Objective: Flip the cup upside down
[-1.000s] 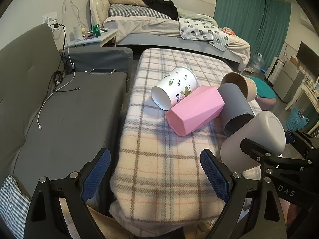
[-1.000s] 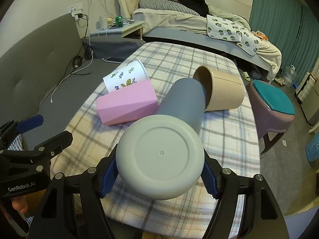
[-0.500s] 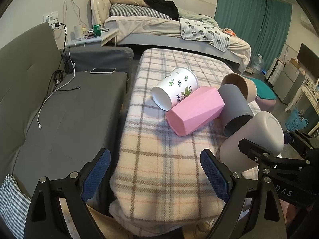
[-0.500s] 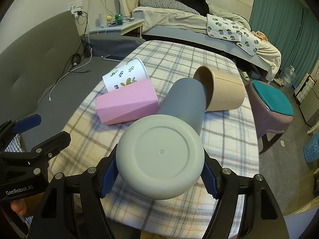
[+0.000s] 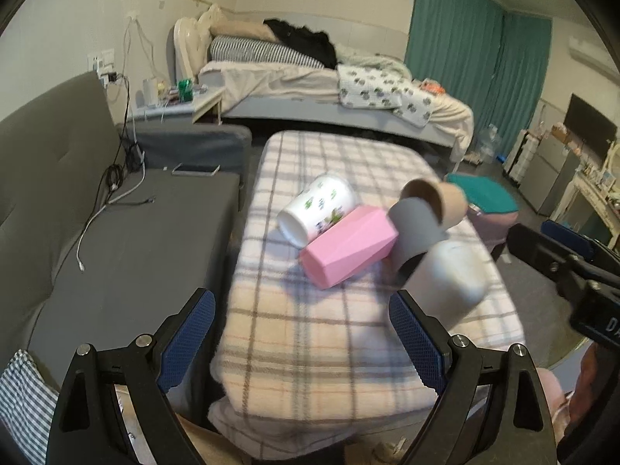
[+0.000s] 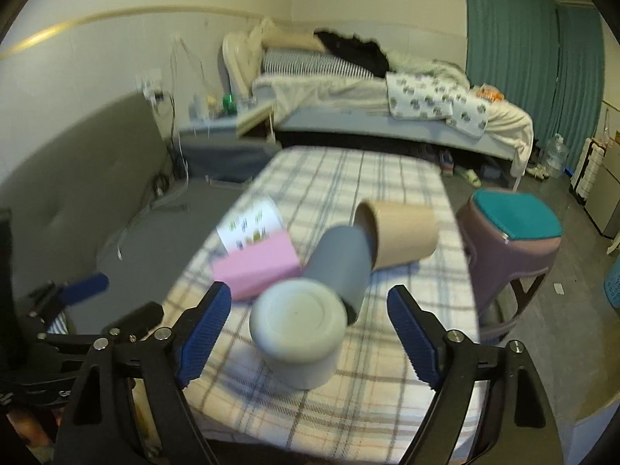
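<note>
A pale grey cup [image 6: 298, 333] stands upside down, base up, on the plaid blanket [image 6: 368, 410], apart from my right gripper [image 6: 310, 333], which is open and pulled back from it. In the left wrist view the same cup [image 5: 449, 283] sits at the table's right side. Behind it lie a dark grey cup [image 6: 341, 259], a tan cup [image 6: 399, 232], a pink faceted cup [image 6: 255, 267] and a white leaf-print cup [image 6: 248, 224], all on their sides. My left gripper [image 5: 302, 345] is open and empty over the near edge of the blanket [image 5: 310, 329].
A grey sofa [image 5: 116, 240] with a phone [image 5: 195, 170] and cables lies to the left. A stool with a teal seat [image 6: 515, 232] stands right of the table. A bed [image 5: 329, 89] runs along the back wall.
My right gripper has opened and let go of the pale grey cup, then drawn back and up. The cup now stands on the blanket. The left gripper has shifted slightly.
</note>
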A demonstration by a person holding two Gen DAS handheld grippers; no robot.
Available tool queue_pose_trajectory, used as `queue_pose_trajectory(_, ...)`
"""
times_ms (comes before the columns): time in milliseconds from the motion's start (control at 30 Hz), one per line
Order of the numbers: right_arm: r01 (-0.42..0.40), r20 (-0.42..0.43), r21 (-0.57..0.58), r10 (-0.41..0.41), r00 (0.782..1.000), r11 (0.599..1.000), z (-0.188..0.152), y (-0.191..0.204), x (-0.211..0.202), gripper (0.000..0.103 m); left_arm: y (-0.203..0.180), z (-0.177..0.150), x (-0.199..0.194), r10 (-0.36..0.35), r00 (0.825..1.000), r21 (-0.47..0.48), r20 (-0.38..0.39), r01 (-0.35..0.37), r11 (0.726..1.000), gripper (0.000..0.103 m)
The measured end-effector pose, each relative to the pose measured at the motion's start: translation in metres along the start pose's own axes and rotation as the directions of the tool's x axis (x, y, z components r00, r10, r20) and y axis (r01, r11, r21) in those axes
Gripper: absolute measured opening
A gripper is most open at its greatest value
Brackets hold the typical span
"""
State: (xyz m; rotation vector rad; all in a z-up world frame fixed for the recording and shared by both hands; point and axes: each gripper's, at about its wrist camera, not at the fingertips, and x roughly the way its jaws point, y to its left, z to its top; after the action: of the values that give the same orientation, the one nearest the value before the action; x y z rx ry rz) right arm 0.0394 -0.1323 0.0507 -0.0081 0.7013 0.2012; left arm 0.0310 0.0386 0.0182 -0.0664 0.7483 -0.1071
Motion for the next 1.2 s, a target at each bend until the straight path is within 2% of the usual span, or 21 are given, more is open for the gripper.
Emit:
queue_pose_trajectory(167,0.027,0.120,0.017,-0.029,0.992,0.999,-0.007,-0.016,-0.047,0.094,-0.016,-0.001,-0.028,-0.029,0.997,0.023,0.077,0.027,0.999,0.094)
queue_pose_trajectory(233,0.040,0.148,0.028,-0.044,0.988,0.999,-0.015,-0.022,-0.059,0.103,-0.022,-0.003,-0.037,-0.026,0.994,0.031,0.105,0.023,0.999,0.094)
queue_pose_trajectory(300,0.053,0.166,0.046,-0.060,0.984,0.998,-0.024,-0.029,-0.067,0.103,-0.028,-0.007,-0.043,0.003,0.990,0.039,0.140,-0.008,0.999,0.095)
queue_pose_trajectory(333,0.054,0.171,0.056,-0.063,0.983,0.997,-0.030,-0.032,-0.069,0.103,-0.030,-0.008,-0.044,0.011,0.989,0.042,0.150,-0.018,0.999,0.100)
queue_pose_trajectory(467,0.087,0.184,0.084,-0.101,0.978,0.993,-0.051,-0.042,-0.071,0.103,-0.039,-0.017,-0.045,0.034,0.981,0.071,0.193,-0.049,0.996,0.101)
queue_pose_trajectory(700,0.105,0.157,0.111,-0.122,0.980,0.988,-0.070,-0.049,-0.051,0.103,-0.042,-0.026,-0.037,0.034,0.982,0.083,0.186,-0.051,0.995,0.101)
queue_pose_trajectory(1200,0.107,0.161,0.108,-0.123,0.979,0.988,-0.072,-0.045,-0.046,0.103,-0.037,-0.030,-0.034,0.043,0.984,0.062,0.172,-0.054,0.997,0.101)
